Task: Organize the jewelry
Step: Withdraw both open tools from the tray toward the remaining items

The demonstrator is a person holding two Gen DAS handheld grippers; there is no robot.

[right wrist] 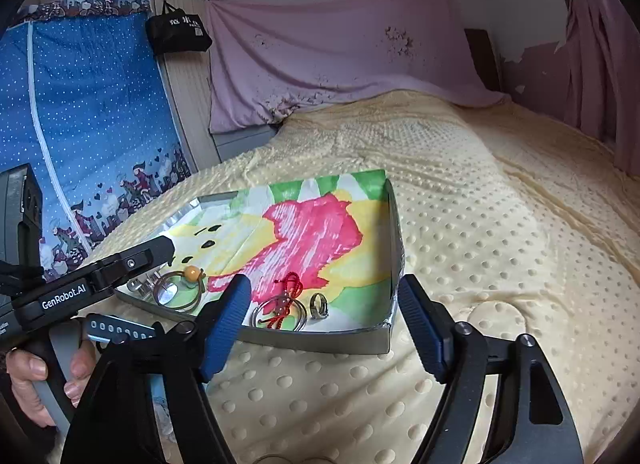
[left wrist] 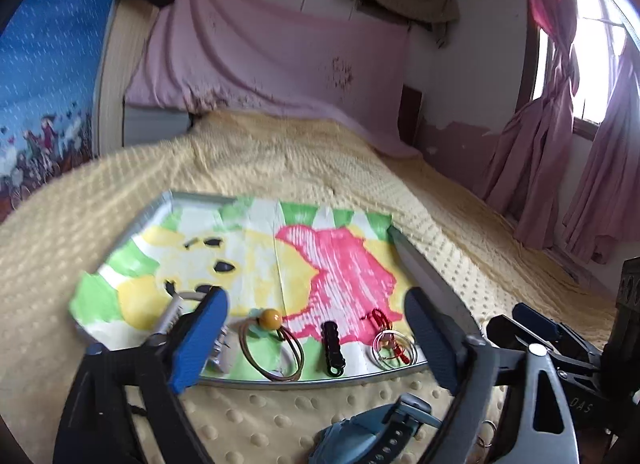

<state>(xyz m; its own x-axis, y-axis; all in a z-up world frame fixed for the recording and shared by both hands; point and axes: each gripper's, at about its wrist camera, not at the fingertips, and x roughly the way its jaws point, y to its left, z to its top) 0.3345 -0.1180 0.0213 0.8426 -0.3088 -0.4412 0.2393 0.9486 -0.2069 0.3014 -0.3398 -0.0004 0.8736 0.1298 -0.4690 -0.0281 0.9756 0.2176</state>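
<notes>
- We see the jewelry lined up along the near edge of the tray (right wrist: 320,340), a shallow metal one lined with a painted paper sheet (left wrist: 320,264).
- At the right end lies a plain metal ring (right wrist: 319,305), just beside it a clear bangle (left wrist: 394,346) with a red cord charm (right wrist: 289,296) lying across it.
- Next, in the left view, we get a black hair clip (left wrist: 332,348), then a brown hair tie (left wrist: 272,352) with an amber bead (left wrist: 269,319), and a silvery piece (left wrist: 176,310) half hidden behind a blue pad.
- The left gripper (left wrist: 316,348) hangs over that row, jaws wide apart, nothing between the pads.
- The right gripper (right wrist: 324,328) hovers at the tray's near corner, jaws also spread, nothing gripped.
- A hand (right wrist: 36,380) grips the left tool's handle.
- A blue watch (left wrist: 372,428) lies on the yellow dotted blanket (right wrist: 480,264) covering the bed, in front of the tray.
</notes>
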